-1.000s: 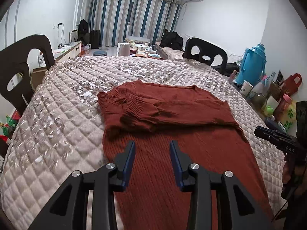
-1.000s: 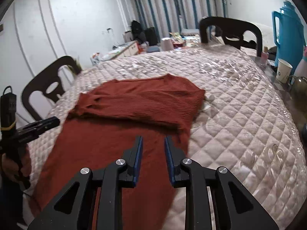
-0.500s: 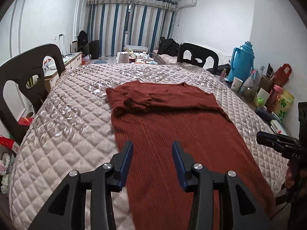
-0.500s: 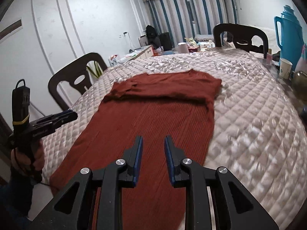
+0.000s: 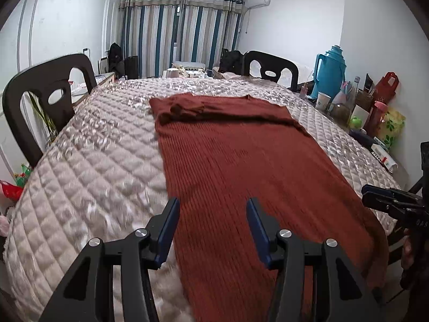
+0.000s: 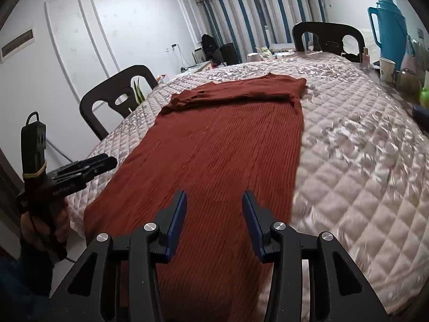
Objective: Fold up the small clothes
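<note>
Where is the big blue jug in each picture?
Left wrist view: the blue jug stands at the right, beside a paper cup.
Right wrist view: the blue jug is at the top right corner.
Shared landmark: the dark chair at the far end, left of the jug.

The sweater's [image 5: 241,166] near hem drops out of sight behind the left hand-held gripper [image 5: 211,230] and the frame's lower edge. In the right wrist view, the sweater's [image 6: 214,145] near end is likewise covered by the right hand-held gripper [image 6: 214,220]. The quilt [image 5: 88,177] beside the sweater is smeared with motion blur near the camera. Small bottles and cups [image 5: 356,107] to the right of the sweater are too crowded to identify.
</note>
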`<state>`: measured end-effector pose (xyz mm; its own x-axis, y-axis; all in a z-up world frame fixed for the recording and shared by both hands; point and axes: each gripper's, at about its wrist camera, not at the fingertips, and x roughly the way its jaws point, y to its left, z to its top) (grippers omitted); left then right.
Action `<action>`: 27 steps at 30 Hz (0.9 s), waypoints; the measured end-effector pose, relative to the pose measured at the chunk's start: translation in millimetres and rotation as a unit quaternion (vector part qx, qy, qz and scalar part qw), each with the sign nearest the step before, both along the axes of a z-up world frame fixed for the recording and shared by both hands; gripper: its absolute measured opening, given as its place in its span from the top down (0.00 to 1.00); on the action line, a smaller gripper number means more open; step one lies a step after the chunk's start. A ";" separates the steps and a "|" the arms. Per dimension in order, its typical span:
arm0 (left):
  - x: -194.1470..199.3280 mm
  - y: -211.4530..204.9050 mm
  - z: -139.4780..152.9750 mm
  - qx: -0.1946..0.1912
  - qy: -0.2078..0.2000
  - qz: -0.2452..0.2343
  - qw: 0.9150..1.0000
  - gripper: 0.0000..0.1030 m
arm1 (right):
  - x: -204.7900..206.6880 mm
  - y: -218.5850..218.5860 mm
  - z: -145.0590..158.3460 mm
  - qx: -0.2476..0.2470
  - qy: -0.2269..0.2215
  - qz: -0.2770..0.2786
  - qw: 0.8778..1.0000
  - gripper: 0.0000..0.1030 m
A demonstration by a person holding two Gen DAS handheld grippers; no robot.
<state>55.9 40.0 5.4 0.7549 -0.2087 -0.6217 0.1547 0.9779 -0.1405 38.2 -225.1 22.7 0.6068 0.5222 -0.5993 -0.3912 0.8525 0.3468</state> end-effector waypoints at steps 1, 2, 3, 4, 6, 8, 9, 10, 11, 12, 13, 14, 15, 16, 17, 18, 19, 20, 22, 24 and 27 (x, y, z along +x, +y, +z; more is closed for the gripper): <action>-4.6 0.7 -1.9 -0.004 0.001 0.000 1.000 0.47 | -5.1 1.0 -1.4 -0.005 0.000 0.000 1.000 0.57; -9.2 1.5 -3.3 -0.007 0.002 0.001 1.000 0.47 | -8.9 1.8 -2.4 -0.009 0.000 0.001 1.000 0.57; -14.3 2.7 -4.5 -0.009 0.002 0.002 1.000 0.47 | -12.5 2.2 -3.7 -0.011 0.000 0.000 1.000 0.57; -18.8 3.7 -5.6 -0.011 0.002 0.002 1.000 0.47 | -15.7 2.4 -4.5 -0.013 0.001 0.000 1.000 0.57; -27.9 5.9 -6.5 -0.015 0.000 0.000 1.000 0.47 | -23.6 2.8 -5.6 -0.017 -0.001 -0.001 1.000 0.57; -37.8 8.9 -7.2 -0.018 -0.003 -0.001 1.000 0.47 | -31.5 2.1 -5.5 -0.023 -0.005 -0.005 1.000 0.57; -42.8 10.9 -7.6 -0.022 -0.004 -0.004 1.000 0.47 | -35.3 1.3 -5.2 -0.025 -0.008 -0.008 1.000 0.57; -47.1 11.6 -8.2 -0.026 -0.004 -0.007 1.000 0.47 | -39.0 0.1 -5.1 -0.026 -0.010 -0.012 1.000 0.57; -52.2 13.2 -9.3 -0.030 -0.004 -0.008 1.000 0.47 | -43.6 -1.8 -4.9 -0.028 -0.012 -0.018 0.999 0.57; -57.3 15.1 -10.0 -0.033 -0.004 -0.007 0.999 0.47 | -47.5 -3.2 -4.3 -0.030 -0.013 -0.022 0.999 0.57; -61.5 16.3 -10.9 -0.034 -0.005 -0.006 0.999 0.47 | -50.5 -3.9 -4.5 -0.032 -0.015 -0.026 0.999 0.57; -65.6 17.8 -11.9 -0.036 -0.004 -0.006 0.999 0.47 | -53.9 -4.6 -4.4 -0.035 -0.017 -0.030 0.999 0.57; -69.9 19.3 -12.8 -0.038 -0.003 -0.006 0.999 0.47 | -55.7 -4.5 -2.8 -0.042 -0.019 -0.034 0.998 0.57; -73.5 20.3 -13.7 -0.040 -0.002 -0.007 0.999 0.47 | -56.4 -4.0 -0.9 -0.046 -0.022 -0.035 0.998 0.57; -76.7 21.0 -14.1 -0.040 0.000 -0.006 0.999 0.47 | -58.1 -3.6 0.5 -0.048 -0.025 -0.035 0.998 0.57; -80.5 22.3 -14.9 -0.040 0.001 -0.006 0.999 0.47 | -60.0 -3.7 1.9 -0.050 -0.026 -0.032 0.998 0.57; -83.7 23.5 -16.0 -0.041 0.003 -0.006 0.999 0.47 | -61.6 -3.8 1.8 -0.052 -0.025 -0.029 0.998 0.57; -85.9 24.6 -17.5 -0.043 0.006 -0.005 0.999 0.47 | -63.9 -4.1 0.5 -0.058 -0.022 -0.026 0.998 0.57; -88.8 25.4 -21.6 -0.044 0.014 -0.007 0.999 0.47 | -67.7 -5.4 -4.0 -0.074 -0.015 -0.023 0.997 0.57; -93.0 25.0 -26.5 -0.040 0.021 -0.009 0.999 0.47 | -72.1 -9.1 -9.2 -0.088 -0.006 -0.023 0.996 0.57; -99.6 23.5 -34.9 -0.041 0.035 -0.012 0.998 0.47 | -78.4 -16.5 -16.8 -0.097 0.014 -0.027 0.995 0.57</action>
<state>-43.7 63.4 -29.5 0.7040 -0.2787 -0.6533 0.1655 0.9589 -0.2307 -40.2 -241.5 5.8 0.6120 0.3622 -0.7031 -0.3351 0.9240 0.1843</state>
